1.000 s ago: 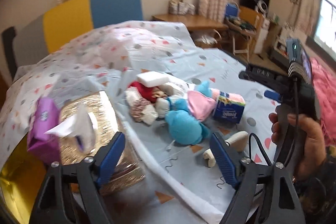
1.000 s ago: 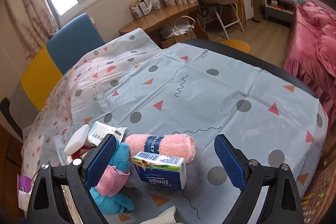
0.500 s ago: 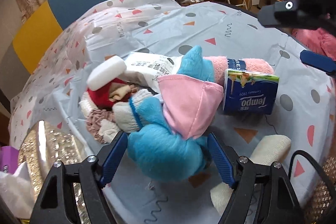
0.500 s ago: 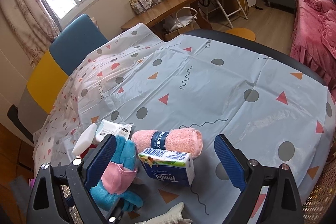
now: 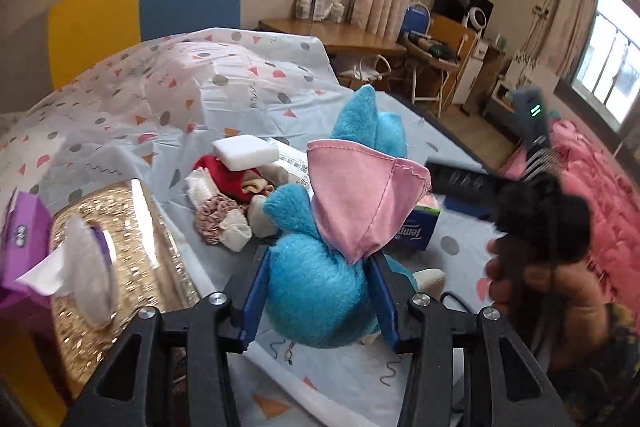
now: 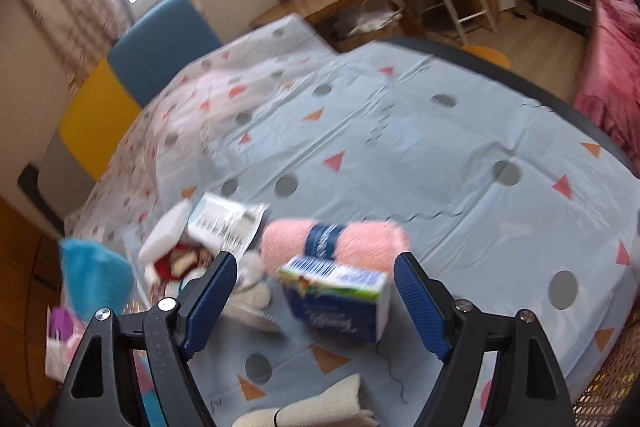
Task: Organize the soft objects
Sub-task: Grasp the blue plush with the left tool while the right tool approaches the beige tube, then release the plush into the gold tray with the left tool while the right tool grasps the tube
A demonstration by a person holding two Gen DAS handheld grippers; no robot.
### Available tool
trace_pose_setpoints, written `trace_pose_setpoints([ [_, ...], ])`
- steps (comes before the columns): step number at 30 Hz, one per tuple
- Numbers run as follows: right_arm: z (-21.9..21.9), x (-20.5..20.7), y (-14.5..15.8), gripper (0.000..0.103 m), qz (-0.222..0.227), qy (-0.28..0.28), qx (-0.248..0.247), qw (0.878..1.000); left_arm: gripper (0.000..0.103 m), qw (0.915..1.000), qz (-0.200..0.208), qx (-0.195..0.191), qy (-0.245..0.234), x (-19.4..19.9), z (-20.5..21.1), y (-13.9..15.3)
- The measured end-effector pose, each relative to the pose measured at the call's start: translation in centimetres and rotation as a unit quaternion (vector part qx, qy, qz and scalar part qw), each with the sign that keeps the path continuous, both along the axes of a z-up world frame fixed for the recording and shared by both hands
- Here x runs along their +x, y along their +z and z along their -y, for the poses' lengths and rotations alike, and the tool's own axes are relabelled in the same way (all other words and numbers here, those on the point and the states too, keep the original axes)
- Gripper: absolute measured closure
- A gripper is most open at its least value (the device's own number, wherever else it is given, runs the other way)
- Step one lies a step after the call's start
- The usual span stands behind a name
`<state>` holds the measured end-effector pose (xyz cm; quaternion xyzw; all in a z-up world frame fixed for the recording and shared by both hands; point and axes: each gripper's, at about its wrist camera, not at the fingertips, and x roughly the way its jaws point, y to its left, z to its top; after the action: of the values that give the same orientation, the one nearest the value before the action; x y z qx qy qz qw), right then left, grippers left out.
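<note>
My left gripper (image 5: 318, 293) is shut on a blue plush toy (image 5: 316, 291) with a pink cloth hood (image 5: 360, 195), held just above the table. The toy's blue tip shows at the left of the right wrist view (image 6: 96, 279). My right gripper (image 6: 316, 301) is open over a blue Tempo tissue pack (image 6: 340, 295), with a rolled pink towel (image 6: 336, 245) just behind it. A pile of small soft items, red, white and beige (image 5: 232, 195), lies on the table with a white sponge (image 5: 245, 151) on top.
A gold glittery tissue box (image 5: 116, 263) with a purple pack (image 5: 20, 251) stands at the left. A cream sock (image 6: 320, 407) lies near the front edge. The patterned tablecloth (image 6: 400, 147) covers the table. Chairs stand behind; a pink bed (image 5: 592, 179) is at the right.
My left gripper closed on the blue plush toy and lifted it toward the left. My right gripper moved down and forward over the tissue pack.
</note>
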<state>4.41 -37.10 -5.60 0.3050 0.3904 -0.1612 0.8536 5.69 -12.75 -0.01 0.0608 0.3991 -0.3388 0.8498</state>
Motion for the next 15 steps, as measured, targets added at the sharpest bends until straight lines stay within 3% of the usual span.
trace_pose_setpoints([
  [4,-3.3,1.8,-0.5,0.021,-0.036,0.123,0.014,0.992,0.055,0.9999,0.011,-0.01,0.008,-0.2,-2.3,1.7],
  [7,-6.4,2.3,0.2,0.021,-0.06,0.244,-0.01,0.968,0.055,0.9995,0.01,-0.027,0.015,0.5,-4.0,3.0],
  [9,-8.9,1.9,0.6,0.021,-0.088,0.324,-0.063,0.94,0.054,0.999,0.014,-0.033,0.026,1.6,-5.2,3.9],
  [11,-11.2,1.0,0.3,0.021,-0.123,0.394,-0.125,0.902,0.054,0.998,0.012,-0.041,0.048,3.5,-6.7,4.8],
  [13,-13.0,0.2,-0.9,0.021,-0.165,0.439,-0.185,0.864,0.054,0.9952,0.006,-0.054,0.082,6.1,-8.8,5.7],
  [15,-13.9,-0.1,-2.6,0.021,-0.207,0.453,-0.238,0.834,0.054,0.9906,0.001,-0.07,0.117,8.2,-11.5,6.5],
])
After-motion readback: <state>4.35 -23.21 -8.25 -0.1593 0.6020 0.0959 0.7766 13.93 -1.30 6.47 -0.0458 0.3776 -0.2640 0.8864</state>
